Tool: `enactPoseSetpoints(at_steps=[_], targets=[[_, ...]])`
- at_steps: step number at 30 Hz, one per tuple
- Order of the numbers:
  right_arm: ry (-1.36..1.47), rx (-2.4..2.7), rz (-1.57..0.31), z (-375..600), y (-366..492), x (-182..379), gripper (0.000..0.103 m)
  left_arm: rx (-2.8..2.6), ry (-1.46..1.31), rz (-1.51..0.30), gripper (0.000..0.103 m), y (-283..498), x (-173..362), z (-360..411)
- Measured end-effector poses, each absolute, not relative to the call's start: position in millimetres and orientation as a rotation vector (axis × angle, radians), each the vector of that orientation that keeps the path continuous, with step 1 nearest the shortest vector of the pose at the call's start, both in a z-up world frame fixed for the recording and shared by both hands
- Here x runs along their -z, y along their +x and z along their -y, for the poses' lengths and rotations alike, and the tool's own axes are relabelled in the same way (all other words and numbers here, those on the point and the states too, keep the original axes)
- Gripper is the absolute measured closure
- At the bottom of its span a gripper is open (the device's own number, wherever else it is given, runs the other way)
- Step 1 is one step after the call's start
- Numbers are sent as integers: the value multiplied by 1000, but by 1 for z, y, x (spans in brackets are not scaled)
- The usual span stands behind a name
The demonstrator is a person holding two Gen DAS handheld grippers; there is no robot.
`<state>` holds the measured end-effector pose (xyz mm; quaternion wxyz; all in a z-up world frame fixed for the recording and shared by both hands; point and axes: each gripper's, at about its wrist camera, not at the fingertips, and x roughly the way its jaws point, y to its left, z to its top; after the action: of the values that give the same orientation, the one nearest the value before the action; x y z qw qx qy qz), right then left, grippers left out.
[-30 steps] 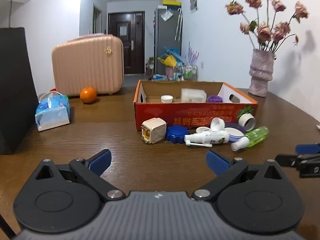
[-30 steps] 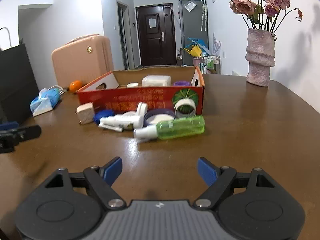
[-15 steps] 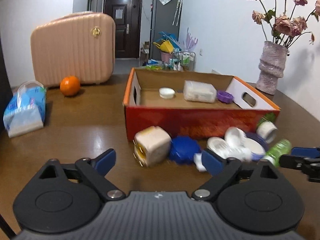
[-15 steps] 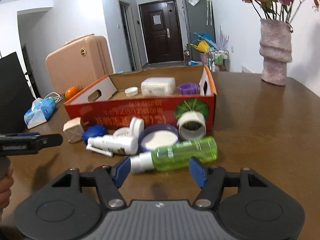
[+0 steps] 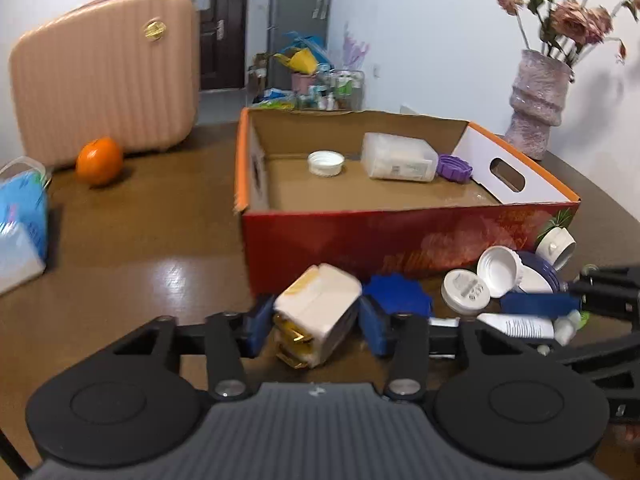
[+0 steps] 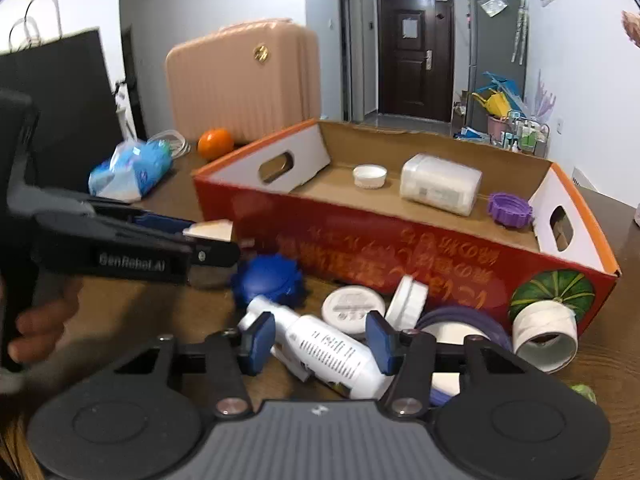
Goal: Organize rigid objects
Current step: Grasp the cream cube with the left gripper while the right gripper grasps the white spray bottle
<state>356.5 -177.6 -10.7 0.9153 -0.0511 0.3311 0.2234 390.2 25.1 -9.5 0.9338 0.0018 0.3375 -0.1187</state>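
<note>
My left gripper (image 5: 316,326) has closed around a white cube-shaped container with gold trim (image 5: 318,314) lying in front of the red cardboard box (image 5: 360,236); its pads touch both sides. My right gripper (image 6: 322,338) straddles a white spray bottle (image 6: 332,352) lying on the table, its pads close to the bottle's sides with small gaps. A blue scalloped lid (image 6: 266,282), white caps (image 6: 352,306) and a purple-rimmed lid (image 6: 456,326) lie beside them. The box holds a white cap (image 5: 326,163), a clear container (image 5: 398,157) and a purple lid (image 5: 454,168).
A white roll (image 6: 546,334) leans at the box's right corner. A pink suitcase (image 5: 104,72), an orange (image 5: 99,160) and a blue tissue pack (image 5: 18,216) stand at the left. A vase of flowers (image 5: 536,104) stands back right. A black bag (image 6: 60,108) stands far left.
Both grippers have moved forward to the pile and narrowed. The left one has closed around the white cube container, the right one has come around the white spray bottle.
</note>
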Motion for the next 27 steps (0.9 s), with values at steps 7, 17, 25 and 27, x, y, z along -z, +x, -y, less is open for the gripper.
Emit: enactPoseSetpoints(at_steps=[7,17,25,27], targets=[[-62,-493,-714,163,338,19,73,222,-9,-674,61,390,14,-23],[-101,-465,-710,156,261,15,76,114,-57,-617,72,277,-1,-35],[-70,-442,-734,156,210,12,76,105,-70,-577,72,186,-7,-42],[-77,-417,-731,153,202,9,76,103,-77,-560,72,173,-11,-43]])
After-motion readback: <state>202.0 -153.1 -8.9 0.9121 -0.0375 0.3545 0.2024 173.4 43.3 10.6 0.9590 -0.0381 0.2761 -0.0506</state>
